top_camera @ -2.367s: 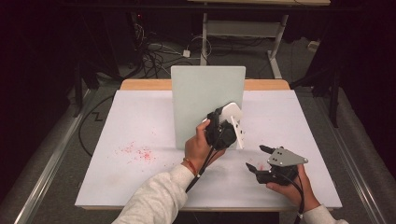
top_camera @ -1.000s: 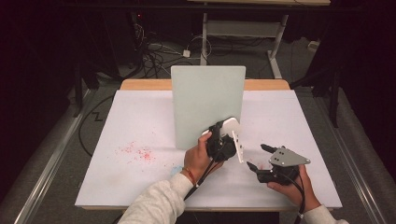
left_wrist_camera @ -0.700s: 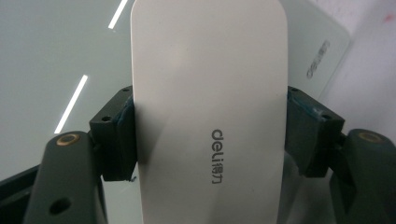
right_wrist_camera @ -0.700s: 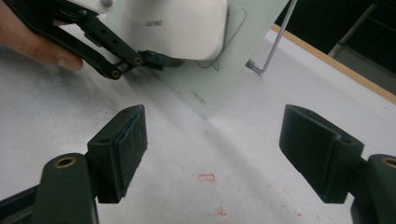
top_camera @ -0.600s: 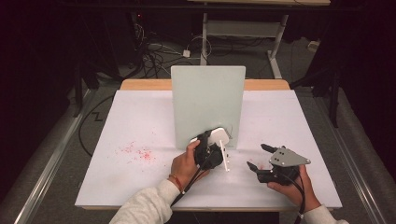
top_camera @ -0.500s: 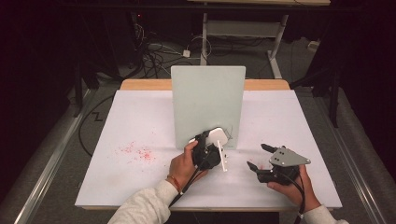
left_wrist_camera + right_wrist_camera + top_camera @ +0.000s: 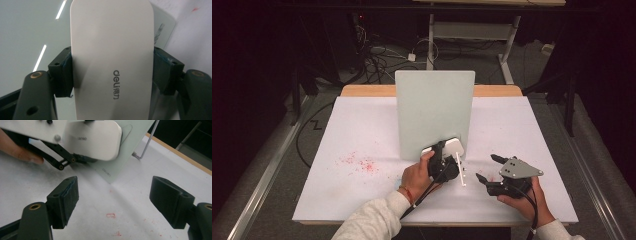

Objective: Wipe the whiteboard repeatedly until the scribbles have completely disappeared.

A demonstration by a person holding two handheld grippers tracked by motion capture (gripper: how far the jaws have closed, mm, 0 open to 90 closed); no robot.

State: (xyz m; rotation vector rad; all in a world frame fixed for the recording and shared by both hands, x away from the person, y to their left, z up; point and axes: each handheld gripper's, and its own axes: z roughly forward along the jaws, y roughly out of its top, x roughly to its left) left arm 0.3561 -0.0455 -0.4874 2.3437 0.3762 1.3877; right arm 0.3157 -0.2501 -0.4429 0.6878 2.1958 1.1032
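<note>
Eraser (image 7: 112, 62) filled the centre of the left gripper view, a white rounded block with "deli" printed on it, and the left tool (image 7: 112, 72) had it pinched at both long edges, pads pressed against its sides. In the high view that same left tool (image 7: 446, 159) sat just below centre of the frame, with the eraser (image 7: 451, 146) up against the lower right corner of the pale green board (image 7: 434, 112), which stood upright on the white worktop (image 7: 352, 130). The right gripper view showed the eraser (image 7: 93, 140) in the upper left, laid flat on the board's face (image 7: 130, 150), and a thin metal stand leg (image 7: 147, 141) ran behind the board at upper centre. The right tool (image 7: 488, 169) rested in the lower right of the high view, held in the person's hand (image 7: 524, 202) low over the worktop, near the left one but apart from it. Its jaws stood wide apart with nothing between them in its own view (image 7: 113, 200), only worktop with faint red marks (image 7: 111, 215). More red specks (image 7: 359, 164) were scattered at the left of centre in the high view.
</note>
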